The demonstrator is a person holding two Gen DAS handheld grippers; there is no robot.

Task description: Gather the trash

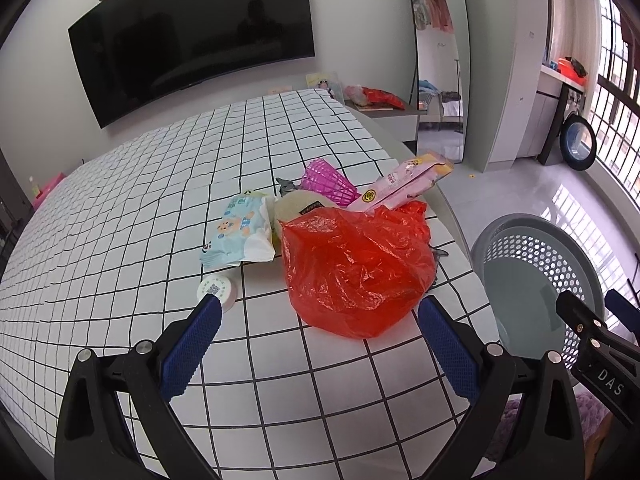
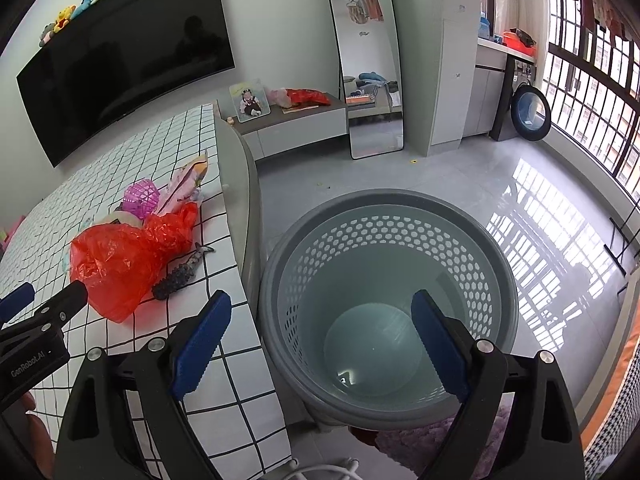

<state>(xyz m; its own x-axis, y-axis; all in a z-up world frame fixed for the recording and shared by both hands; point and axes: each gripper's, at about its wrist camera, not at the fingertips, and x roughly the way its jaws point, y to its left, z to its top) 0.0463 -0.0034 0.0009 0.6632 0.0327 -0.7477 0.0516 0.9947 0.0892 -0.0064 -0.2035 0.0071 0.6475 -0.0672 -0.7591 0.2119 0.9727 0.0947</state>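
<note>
**Both claws empty, trash pile on bed, basket on floor**

My right gripper [image 2: 320,338] hangs over the grey perforated basket [image 2: 496,240], fingers spread wide, nothing between them. The basket stands on the floor just beside the bed [image 1: 120,240] edge; I see only its pale bottom through the opening, no trash inside.

My left gripper [image 1: 318,344] is spread wide too, holding nothing, pointed at the red plastic bag [image 1: 352,268], which lies crumpled on the grid-pattern sheet near the bed's right edge. The bag's contents I cannot tell.

Edge: the pile sits close to the bed's side, basket right below that side. Open sheet lies to the left and in front of the pile; the tiled floor beyond the basket is open.

Count on the bed: 1 red bag, 1 blue wipes pack [image 1: 240,232], 1 pink long wrapper [image 1: 404,184] leaning on the bag, 1 magenta mesh ball [image 1: 324,182], 1 small round white lid [image 1: 218,290] touching my left finger's tip in view, 1 dark fish-shaped thing [image 2: 180,274] beside the bag, 1 pale round item [image 1: 296,206] behind it.
</note>
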